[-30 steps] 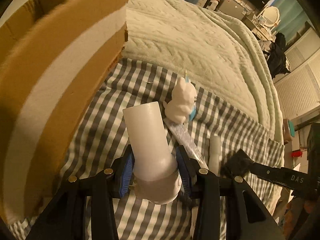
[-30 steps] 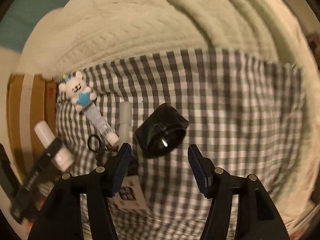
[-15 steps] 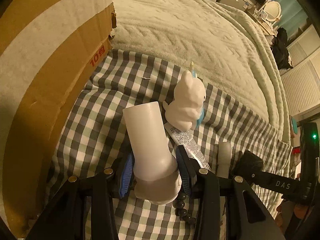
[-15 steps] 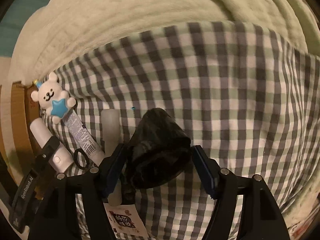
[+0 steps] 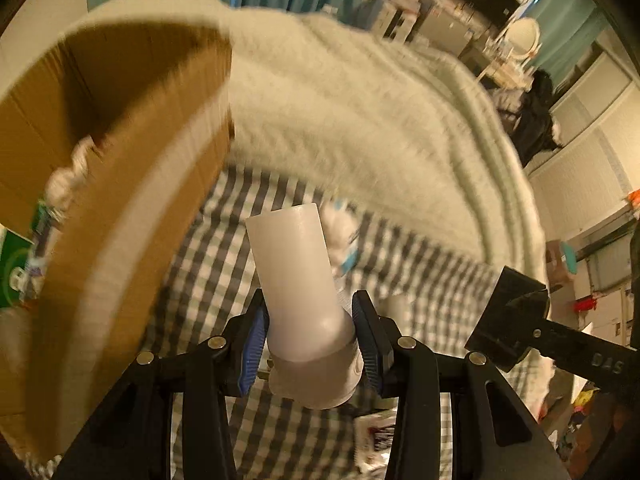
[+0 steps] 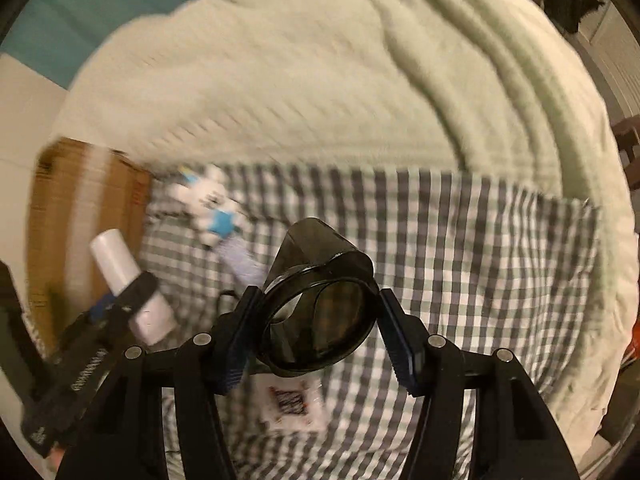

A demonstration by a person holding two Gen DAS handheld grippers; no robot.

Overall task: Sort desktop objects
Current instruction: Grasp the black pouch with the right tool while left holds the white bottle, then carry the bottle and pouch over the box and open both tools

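Pale knit blanket (image 6: 320,80) covers most of the bed; a grey-and-white checked cloth (image 6: 480,260) is spread over its near part and serves as the work surface. Open cardboard box (image 5: 132,168) stands at the cloth's left edge, some small items dimly visible inside, too blurred to name. Left gripper (image 5: 310,338) is clamped on the base of a white bottle (image 5: 296,276), held clear of the cloth, cap end pointing away toward the box side. Right gripper (image 6: 318,330): jaws have just been closing, and a dark translucent cup (image 6: 320,300) now sits between them, pads pressing its rim on both sides, cup lifted off the cloth. Left lying on the cloth: a white bear-topped tube (image 6: 218,216), a slim white stick (image 5: 394,304) beside it, a small printed card (image 6: 292,400) below the cup. Judgement: both hands are in the carry step, each with one item picked, neither yet deposited. Next move likely calls for swinging each load over the box opening and releasing, the bottle being nearer; the cup's smooth rounded wall could slip if the squeeze is light.
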